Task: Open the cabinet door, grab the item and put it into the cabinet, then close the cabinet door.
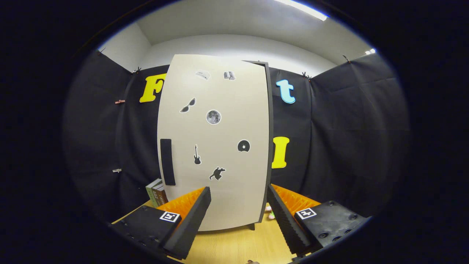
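Note:
A tall cabinet point(216, 146) stands straight ahead of me on a wooden table point(238, 245). Its pale door carries several small stickers and a dark vertical handle point(167, 161) near its left edge. The door lies flush with the dark frame on its right, so it looks shut. My gripper point(238, 216) is open, with the lower part of the door seen between and just beyond the two fingers. Nothing sits between them. A small pink and green item point(270, 212) peeks out by the cabinet's lower right corner, mostly hidden by the right finger.
Two books point(157, 193) stand upright on the table beside the cabinet's lower left corner, just beyond the left finger. Black cloth walls close in behind and on both sides of the cabinet.

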Available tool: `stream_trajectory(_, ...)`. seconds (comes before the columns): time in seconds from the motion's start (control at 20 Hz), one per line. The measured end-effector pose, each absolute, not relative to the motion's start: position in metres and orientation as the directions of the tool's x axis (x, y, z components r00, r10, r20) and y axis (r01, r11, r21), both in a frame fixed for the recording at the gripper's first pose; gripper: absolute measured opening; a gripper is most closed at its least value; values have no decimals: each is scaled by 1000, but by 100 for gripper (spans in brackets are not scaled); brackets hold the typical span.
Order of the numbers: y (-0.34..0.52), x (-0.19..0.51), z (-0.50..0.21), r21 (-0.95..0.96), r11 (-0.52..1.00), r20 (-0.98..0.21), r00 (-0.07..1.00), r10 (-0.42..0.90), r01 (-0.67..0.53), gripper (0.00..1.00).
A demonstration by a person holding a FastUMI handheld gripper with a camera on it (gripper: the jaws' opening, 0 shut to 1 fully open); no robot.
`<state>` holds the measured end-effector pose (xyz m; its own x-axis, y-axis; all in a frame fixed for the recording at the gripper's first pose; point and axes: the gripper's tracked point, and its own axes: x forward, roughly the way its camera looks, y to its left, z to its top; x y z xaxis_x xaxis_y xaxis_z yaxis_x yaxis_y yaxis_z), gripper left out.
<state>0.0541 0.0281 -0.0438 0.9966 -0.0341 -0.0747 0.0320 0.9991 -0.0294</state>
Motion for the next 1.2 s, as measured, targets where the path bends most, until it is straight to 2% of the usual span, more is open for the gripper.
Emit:
stream_trajectory(0.2,38,59,-44,-28,1000,-78,997,-1,-1,98)
stream_trajectory(1.2,41,78,-47,-61,998,-73,997,4,-9,98)
